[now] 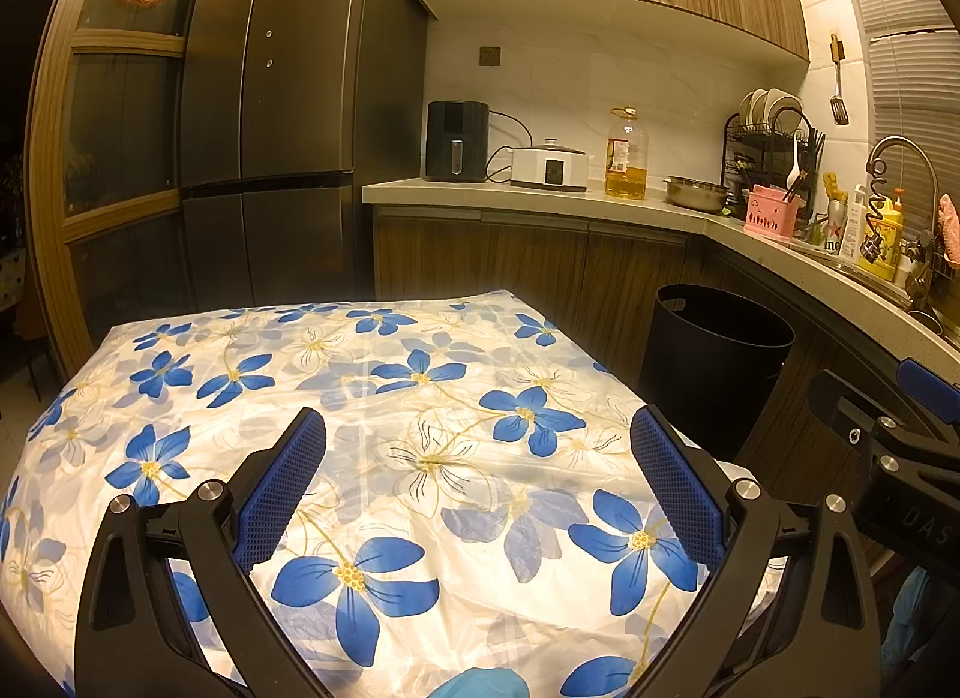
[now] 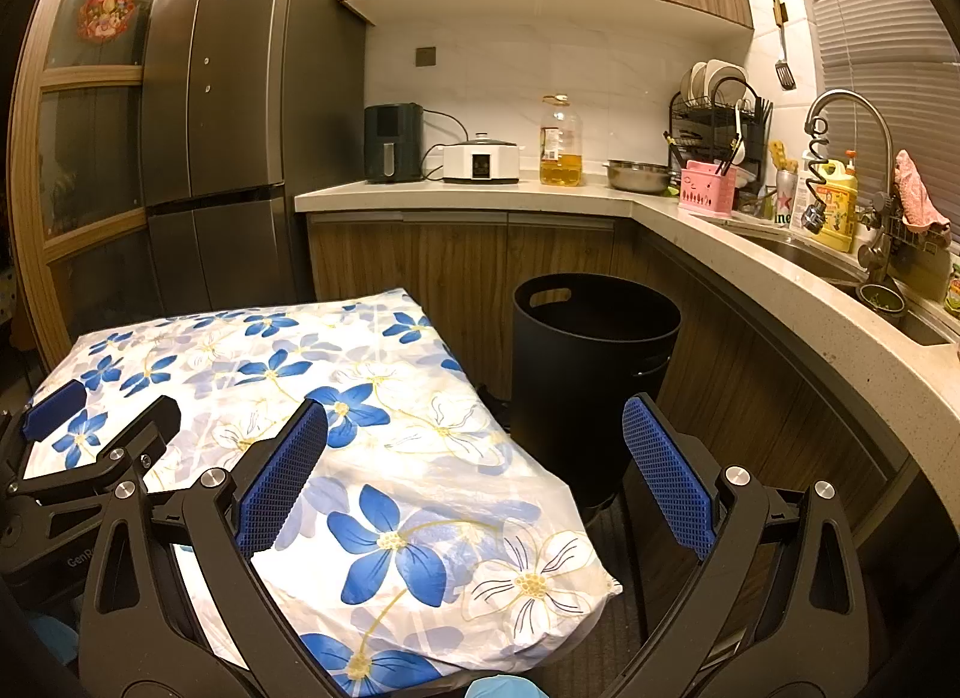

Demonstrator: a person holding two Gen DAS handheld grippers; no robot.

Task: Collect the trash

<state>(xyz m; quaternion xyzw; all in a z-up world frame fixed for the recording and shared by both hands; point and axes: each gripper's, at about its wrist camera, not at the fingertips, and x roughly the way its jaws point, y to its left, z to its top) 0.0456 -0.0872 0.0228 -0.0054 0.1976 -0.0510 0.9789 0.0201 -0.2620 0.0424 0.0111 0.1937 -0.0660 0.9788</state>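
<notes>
A black trash bin (image 1: 717, 362) (image 2: 591, 374) stands on the floor beside the table's far right corner, and its inside looks dark. The table (image 1: 390, 398) (image 2: 360, 428) carries a white cloth with blue flowers, and I see no loose trash on it. My left gripper (image 1: 477, 443) hovers open over the near part of the cloth, nothing between its blue pads. My right gripper (image 2: 474, 434) is open too, over the table's right edge, its right finger (image 2: 666, 476) in front of the bin. Each gripper shows at the edge of the other's view.
A tall grey fridge (image 1: 282, 110) stands behind the table. The counter (image 1: 540, 197) holds an air fryer (image 1: 456, 141), a cooker, an oil bottle (image 1: 627, 161), a steel bowl and a dish rack. A sink with a faucet (image 2: 852, 170) lies on the right.
</notes>
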